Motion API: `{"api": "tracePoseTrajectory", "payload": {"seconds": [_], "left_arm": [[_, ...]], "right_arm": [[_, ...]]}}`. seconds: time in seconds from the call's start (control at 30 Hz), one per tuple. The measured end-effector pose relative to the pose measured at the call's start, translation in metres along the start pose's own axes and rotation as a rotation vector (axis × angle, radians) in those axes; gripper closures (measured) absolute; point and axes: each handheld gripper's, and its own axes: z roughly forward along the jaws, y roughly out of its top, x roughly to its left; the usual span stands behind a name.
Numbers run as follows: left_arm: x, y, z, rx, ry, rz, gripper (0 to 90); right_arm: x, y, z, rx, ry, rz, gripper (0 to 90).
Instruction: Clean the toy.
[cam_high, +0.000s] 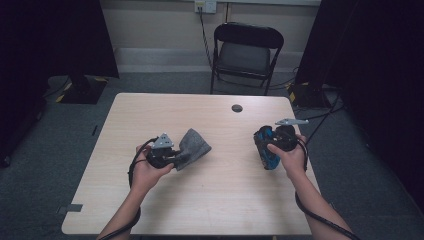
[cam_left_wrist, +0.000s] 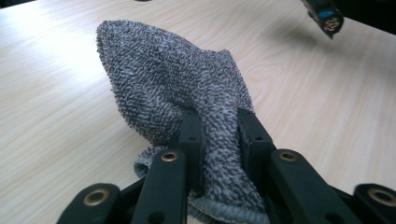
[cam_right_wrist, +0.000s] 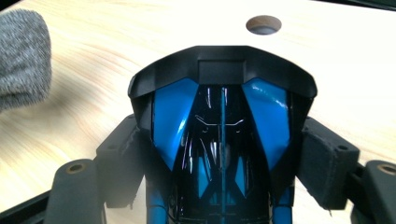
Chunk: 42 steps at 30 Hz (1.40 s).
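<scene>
Left gripper (cam_high: 172, 156) clamped tight on a bunched fold of the grey terry cloth (cam_left_wrist: 173, 88), holding it up off the wooden table (cam_high: 220, 200) with its free end standing proud — likely readied as a wiping pad. Right gripper (cam_high: 265, 147) closed around the blue-and-black toy car (cam_right_wrist: 222, 135), pads (cam_right_wrist: 327, 170) pressing its flanks, kept well apart from the cloth — seemingly presented for a wipe.

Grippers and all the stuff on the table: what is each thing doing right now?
left gripper: shut on the grey cloth.
grey cloth: bunched, pinched at one end, far end standing up off the table.
right gripper: shut on the blue and black toy car.
blue and black toy car: clamped between the pads, held above the table.
table: holds no loose things.
folding chair: unfolded, unoccupied.
</scene>
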Motion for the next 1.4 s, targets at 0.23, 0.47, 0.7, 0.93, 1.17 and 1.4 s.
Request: {"api": "tracePoseTrajectory", "payload": {"seconds": [0.23, 0.47, 0.7, 0.93, 1.17, 1.4], "left_arm": [[0.012, -0.004, -0.003, 0.002, 0.031, -0.011, 74.8], [0.028, -0.014, -0.004, 0.019, 0.082, -0.033, 74.7], [0.037, -0.018, -0.006, 0.013, 0.111, -0.048, 74.0], [0.043, -0.021, -0.006, 0.016, 0.130, -0.066, 73.8], [0.047, -0.022, -0.001, 0.016, 0.154, -0.072, 73.0], [0.052, -0.024, 0.005, 0.020, 0.163, -0.091, 72.1]], "right_arm": [[-0.005, -0.003, 0.002, 0.015, -0.008, 0.010, 25.4], [-0.010, -0.009, 0.007, 0.060, -0.014, 0.017, 25.4], [-0.016, -0.009, 0.010, 0.096, -0.035, 0.017, 25.4], [-0.026, -0.011, 0.015, 0.082, -0.060, 0.057, 25.3], [-0.029, -0.018, 0.022, 0.086, -0.090, 0.050, 25.3], [-0.028, -0.021, 0.033, 0.102, -0.106, 0.041, 25.2]]}}
